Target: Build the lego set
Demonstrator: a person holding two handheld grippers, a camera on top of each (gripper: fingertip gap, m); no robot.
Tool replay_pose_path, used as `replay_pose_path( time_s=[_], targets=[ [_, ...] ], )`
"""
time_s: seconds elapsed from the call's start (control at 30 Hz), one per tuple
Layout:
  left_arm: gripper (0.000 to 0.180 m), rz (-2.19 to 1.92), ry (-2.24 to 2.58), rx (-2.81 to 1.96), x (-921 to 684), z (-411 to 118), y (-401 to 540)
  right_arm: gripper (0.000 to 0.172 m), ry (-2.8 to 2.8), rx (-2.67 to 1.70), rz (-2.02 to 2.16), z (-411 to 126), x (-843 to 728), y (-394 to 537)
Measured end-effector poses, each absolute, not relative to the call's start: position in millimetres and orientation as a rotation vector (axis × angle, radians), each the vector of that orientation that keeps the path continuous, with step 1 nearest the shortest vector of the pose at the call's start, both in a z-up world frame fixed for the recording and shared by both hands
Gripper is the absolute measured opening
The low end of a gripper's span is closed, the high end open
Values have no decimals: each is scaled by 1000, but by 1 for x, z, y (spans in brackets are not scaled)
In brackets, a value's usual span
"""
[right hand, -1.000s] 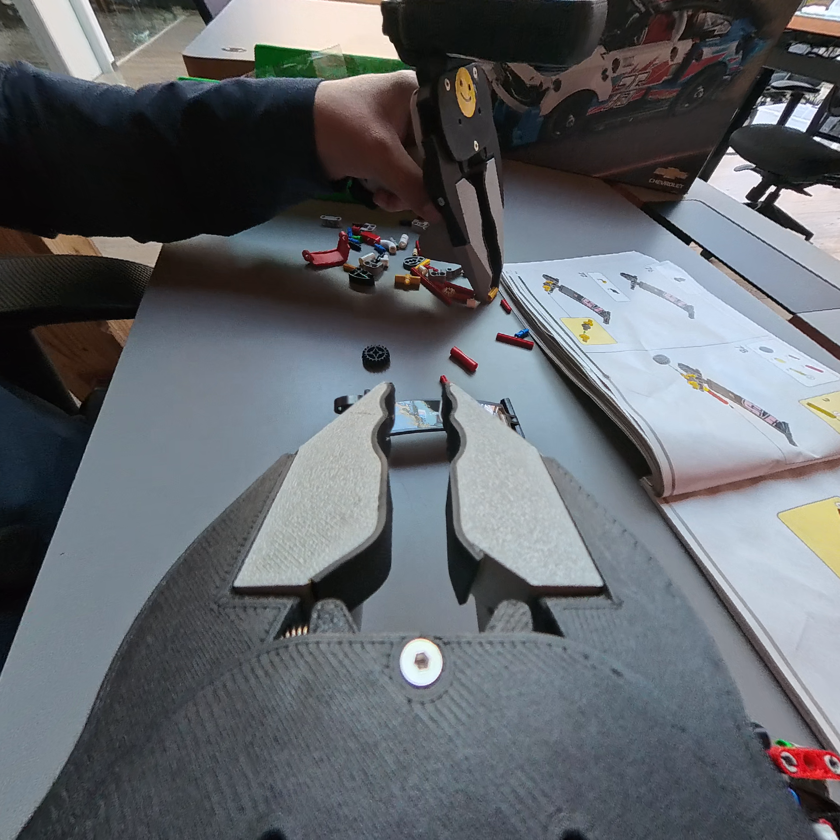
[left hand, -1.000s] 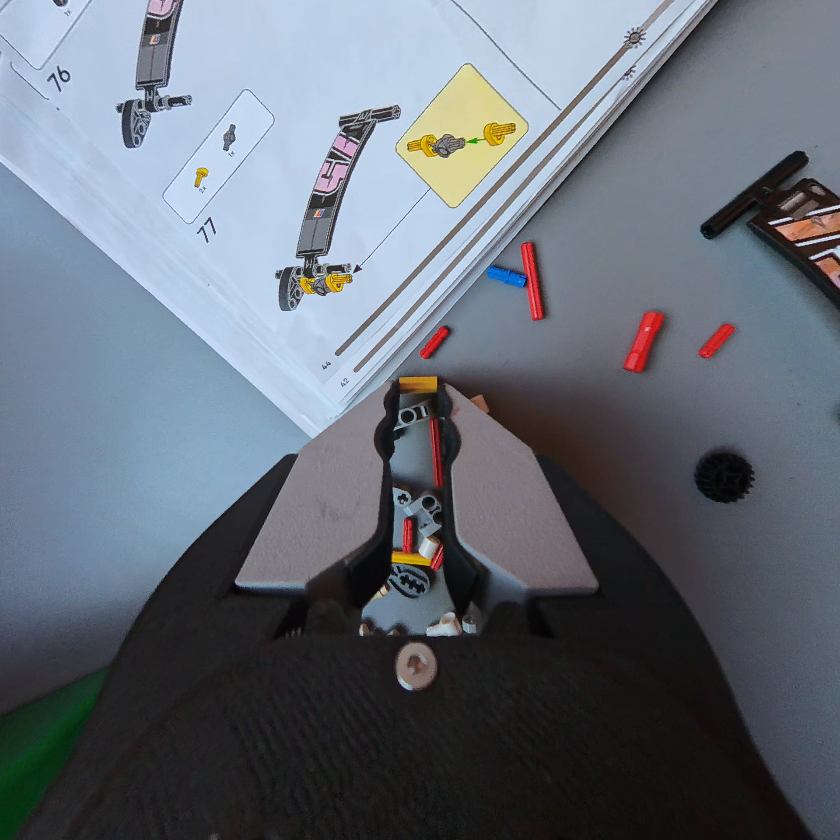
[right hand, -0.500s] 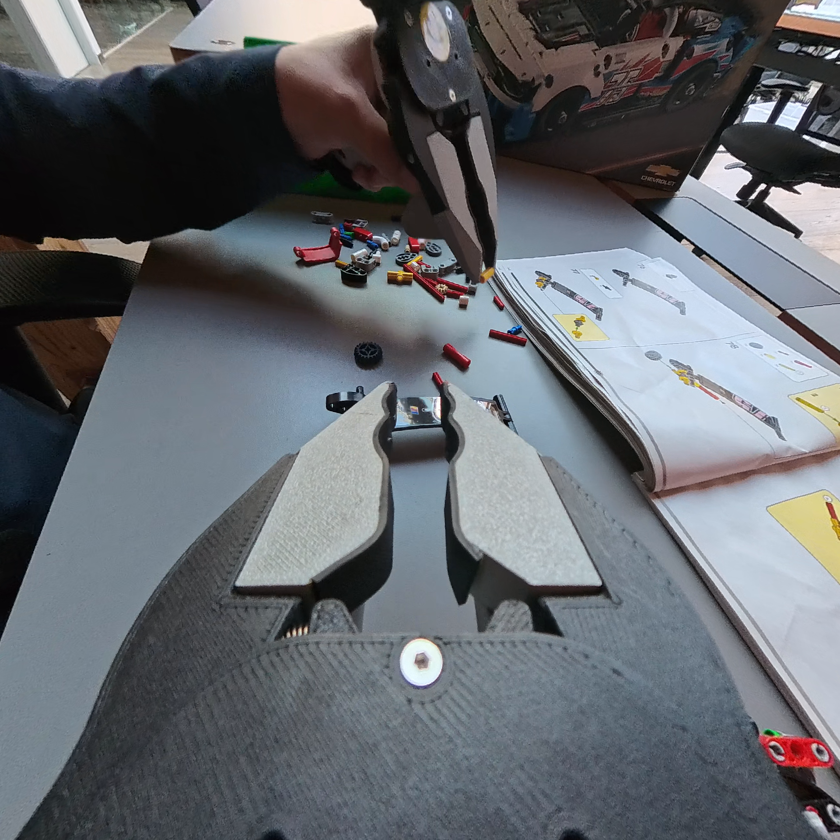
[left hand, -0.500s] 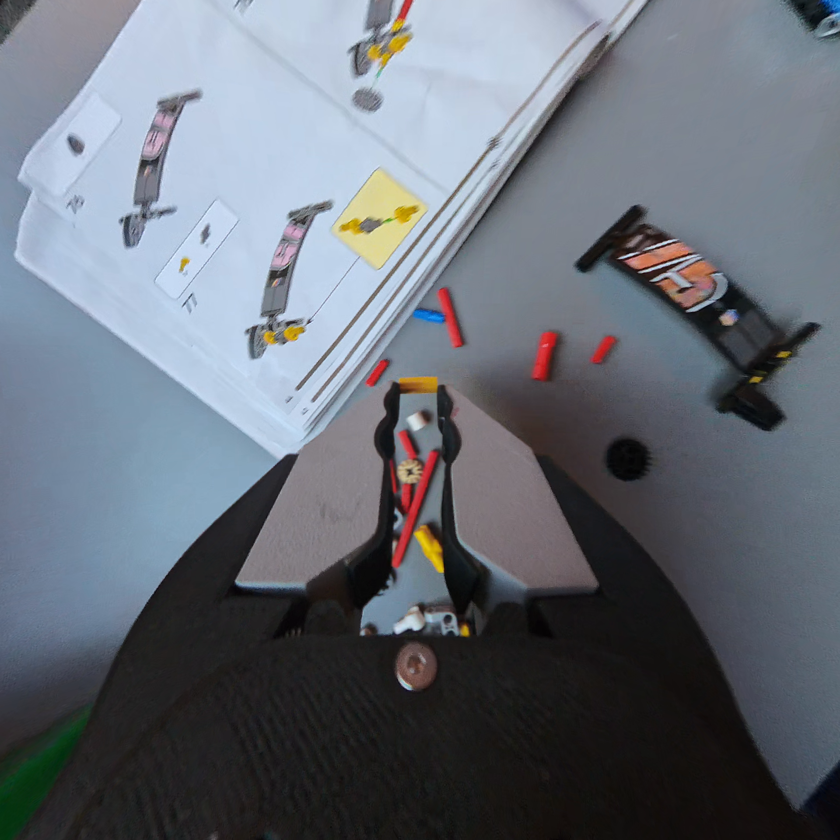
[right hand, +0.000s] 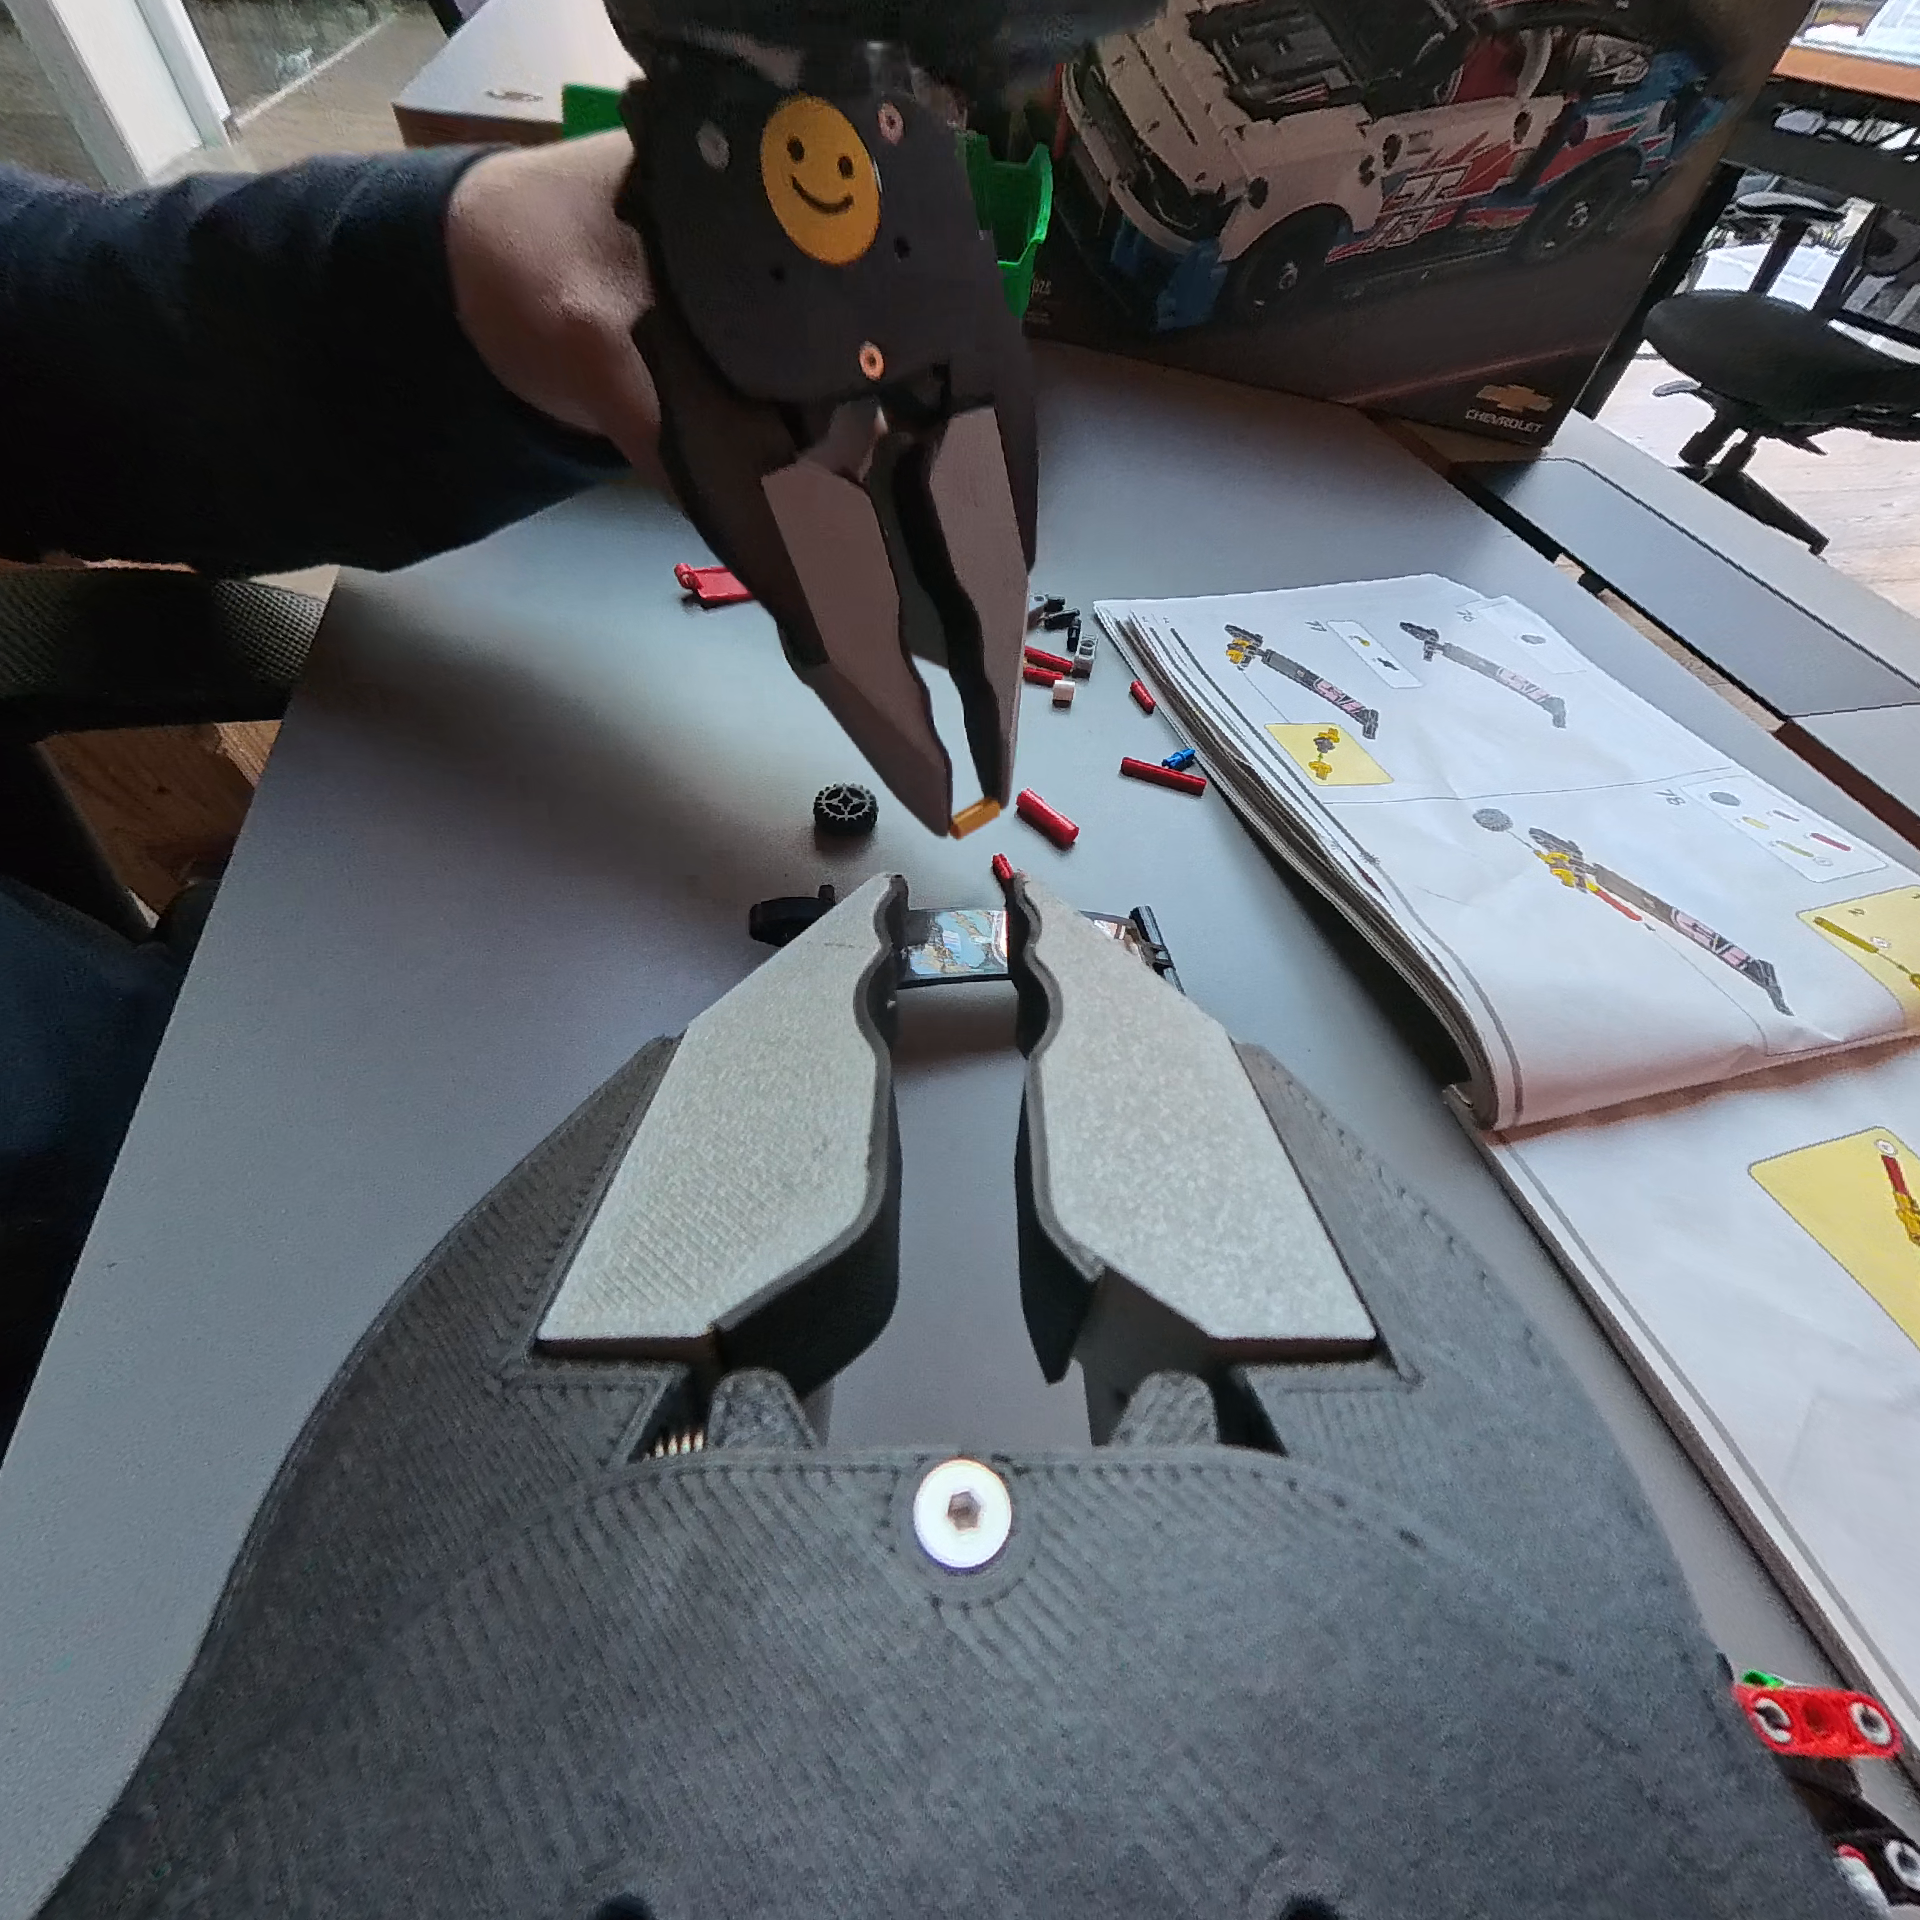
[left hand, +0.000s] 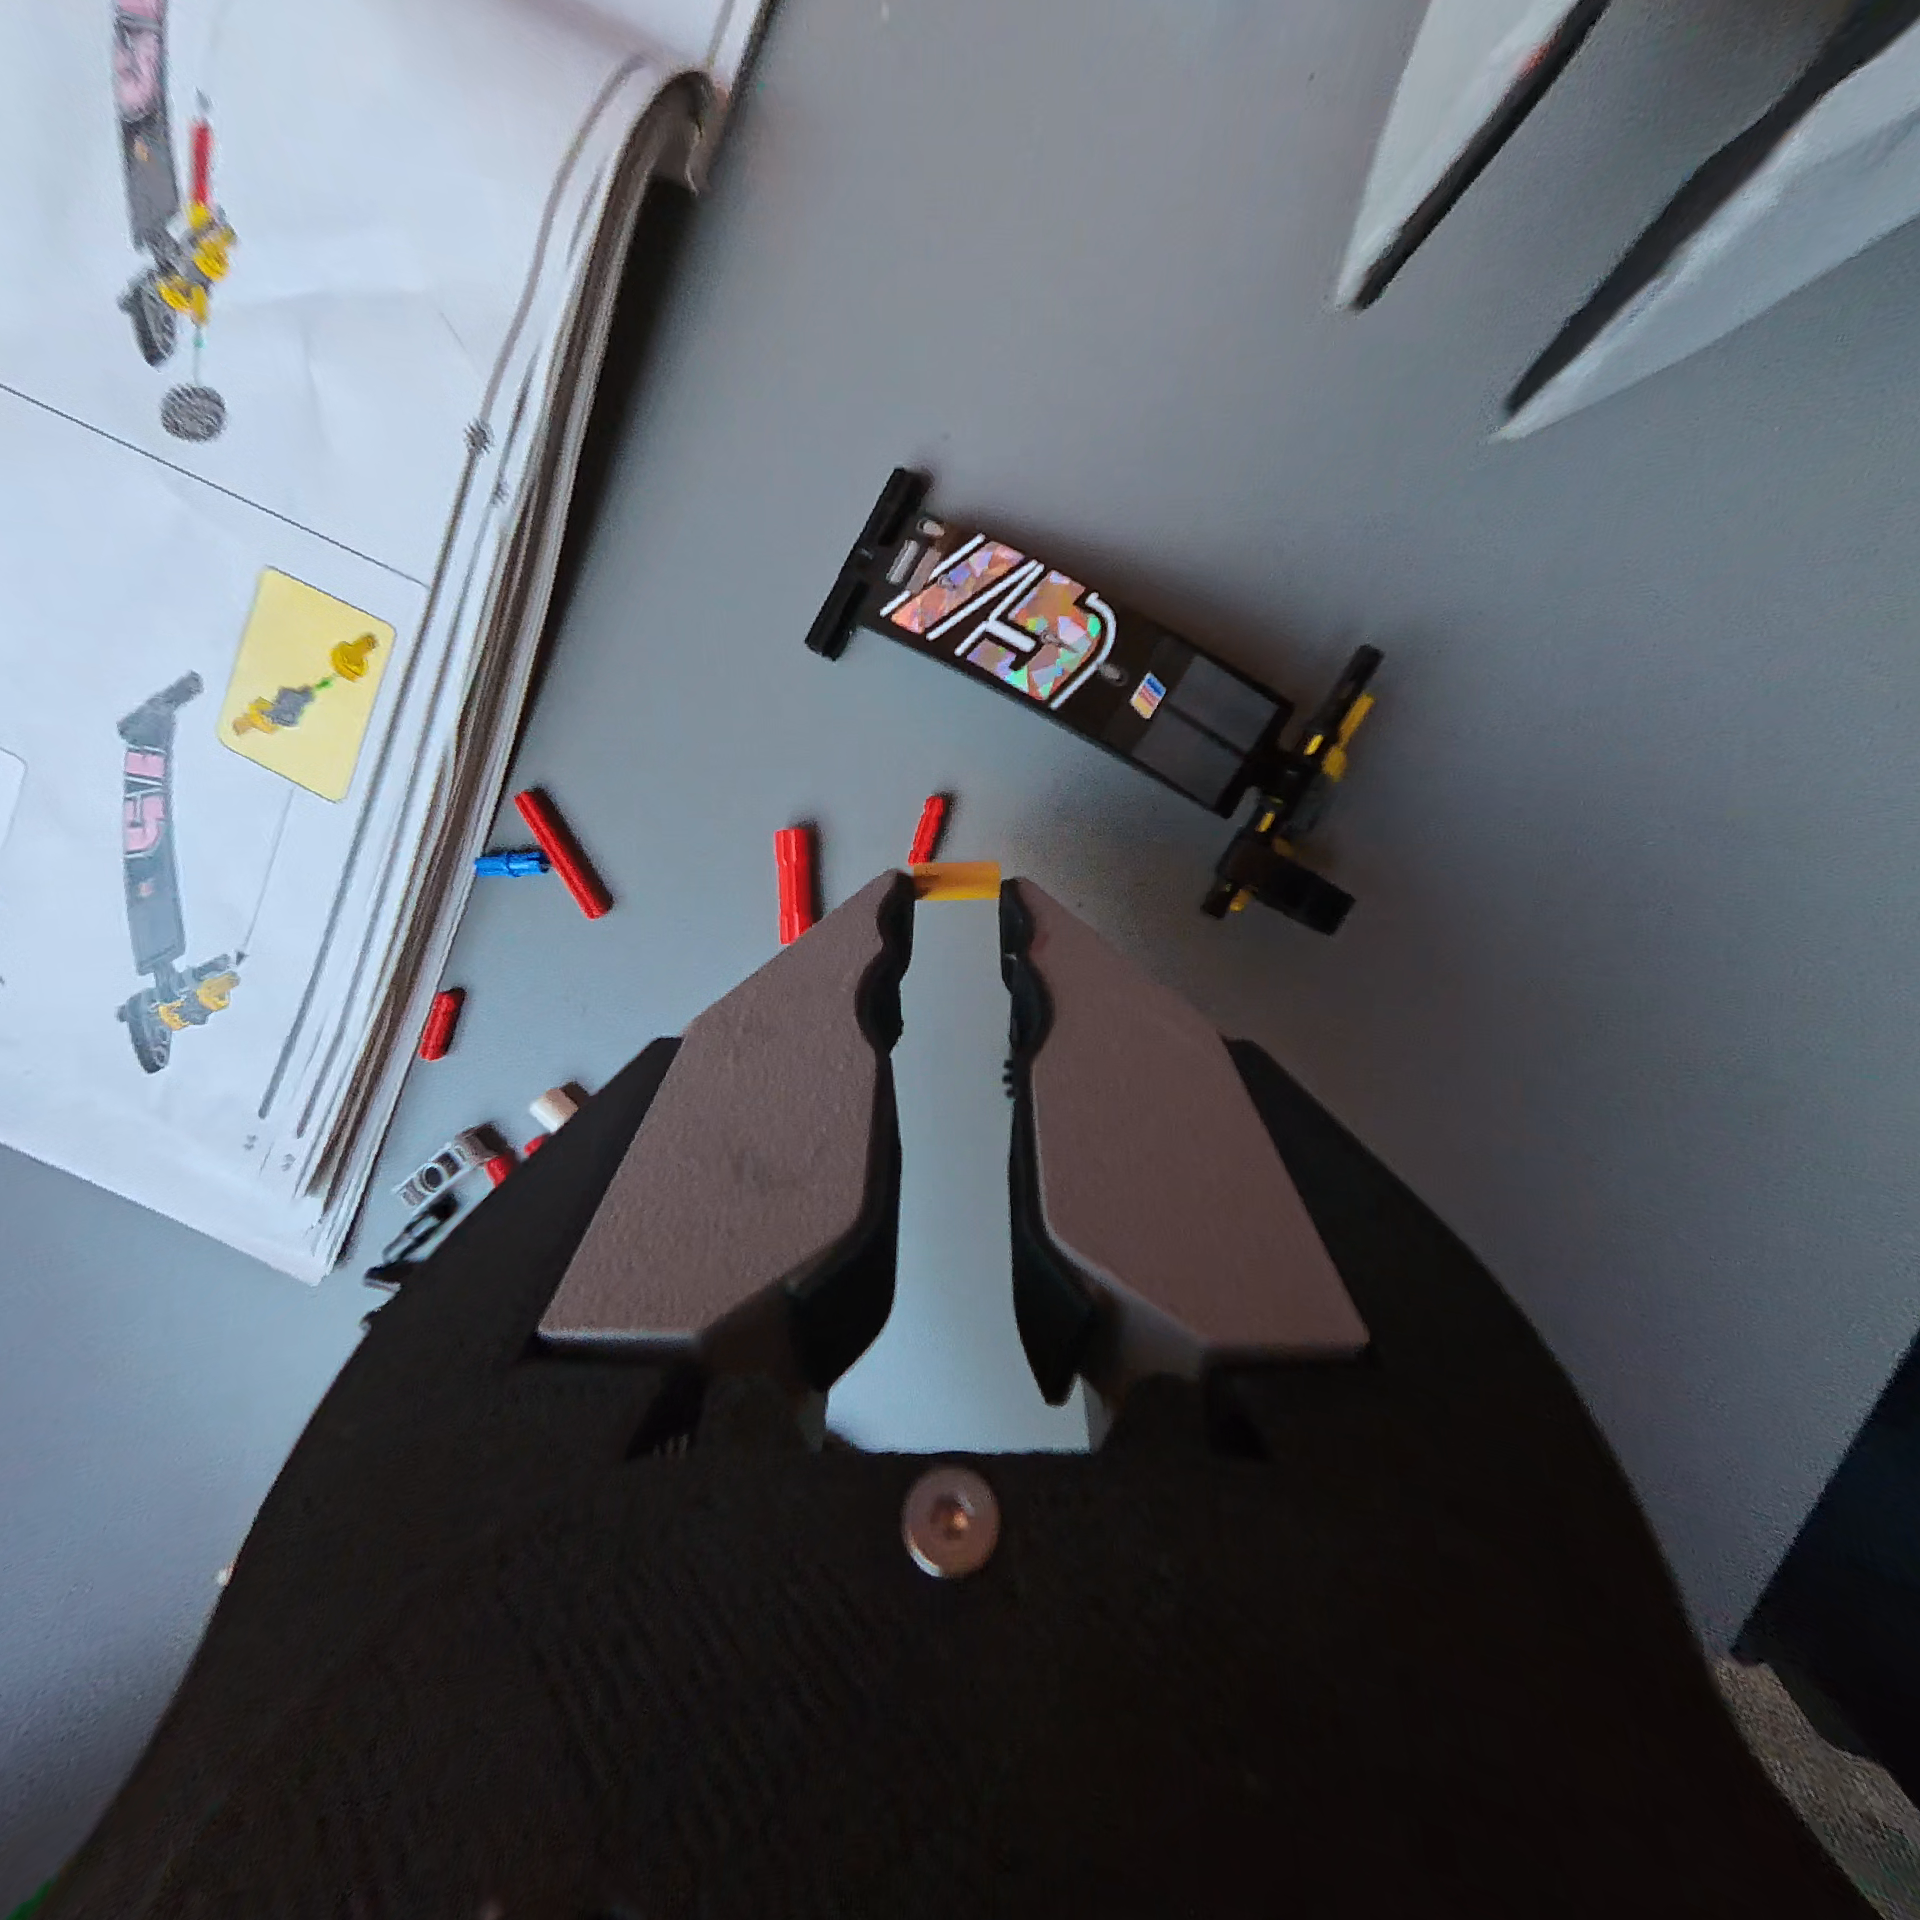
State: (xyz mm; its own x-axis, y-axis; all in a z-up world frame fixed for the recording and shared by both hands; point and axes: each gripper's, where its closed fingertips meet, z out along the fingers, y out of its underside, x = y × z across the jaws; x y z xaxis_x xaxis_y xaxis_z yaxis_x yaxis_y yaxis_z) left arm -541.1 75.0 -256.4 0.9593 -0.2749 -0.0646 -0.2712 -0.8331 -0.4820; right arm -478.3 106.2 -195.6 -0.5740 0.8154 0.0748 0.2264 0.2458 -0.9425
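My left gripper (left hand: 956, 896) is shut on a small yellow-orange piece (left hand: 956, 879), pinched crosswise at its fingertips. It also shows in the right wrist view (right hand: 971, 812), held by a hand above the grey table (right hand: 468, 935), with the piece (right hand: 977, 818) at its tips. A black curved panel with a shiny sticker (left hand: 1039, 644) lies on the table just beyond the piece. My right gripper (right hand: 956, 896) is open and hovers over that panel (right hand: 956, 940), which shows through the gap. In the left wrist view its fingers (left hand: 1455, 156) are clear of the panel.
An open instruction booklet (right hand: 1507, 810) lies at the right. Red pins (left hand: 795, 883) (left hand: 561, 852), a blue pin (left hand: 509, 862) and a black gear (right hand: 844, 805) lie loose. More small parts (right hand: 1060, 665) lie farther back. A box with a car picture (right hand: 1351, 187) stands at the far edge. About 10 cm separates my left fingertips from my right.
My left gripper rose from the heap of small parts with the yellow-orange piece and swung over towards the black panel and my right gripper. The right gripper hardly moved.
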Motion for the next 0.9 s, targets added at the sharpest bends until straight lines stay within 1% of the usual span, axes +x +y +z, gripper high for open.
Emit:
replay_pose_path(
  time_s=[0.13, 0.23, 0.37, 0.43, 0.5, 0.57, 0.63, 0.9],
  targets=[
    [14, -45, 373, -2640, -540, -274, 73, 15, -1952, -942, 1329, -195, -478, 105],
    [18, -51, 354, -2626, -541, -270, 72, 16, -1953, -941, 1328, -195, -478, 105],
    [18, 9, 341, -2601, -553, -251, 64, 15, -1954, -938, 1327, -195, -477, 105],
    [17, 101, 305, -2598, -574, -236, 52, 15, -1954, -938, 1326, -195, -477, 105],
    [13, 184, 207, -2577, -604, -217, 38, 15, -1954, -935, 1328, -195, -477, 104],
    [14, 157, 95, -2570, -624, -207, 23, 15, -1957, -931, 1329, -195, -477, 103],
    [22, 113, 19, -2618, -636, -210, 7, 16, -1963, -930, 1323, -196, -477, 102],
    [13, 195, -6, -2762, -649, -246, -27, 15, -1962, -945, 1311, -198, -478, 104]
  ],
)
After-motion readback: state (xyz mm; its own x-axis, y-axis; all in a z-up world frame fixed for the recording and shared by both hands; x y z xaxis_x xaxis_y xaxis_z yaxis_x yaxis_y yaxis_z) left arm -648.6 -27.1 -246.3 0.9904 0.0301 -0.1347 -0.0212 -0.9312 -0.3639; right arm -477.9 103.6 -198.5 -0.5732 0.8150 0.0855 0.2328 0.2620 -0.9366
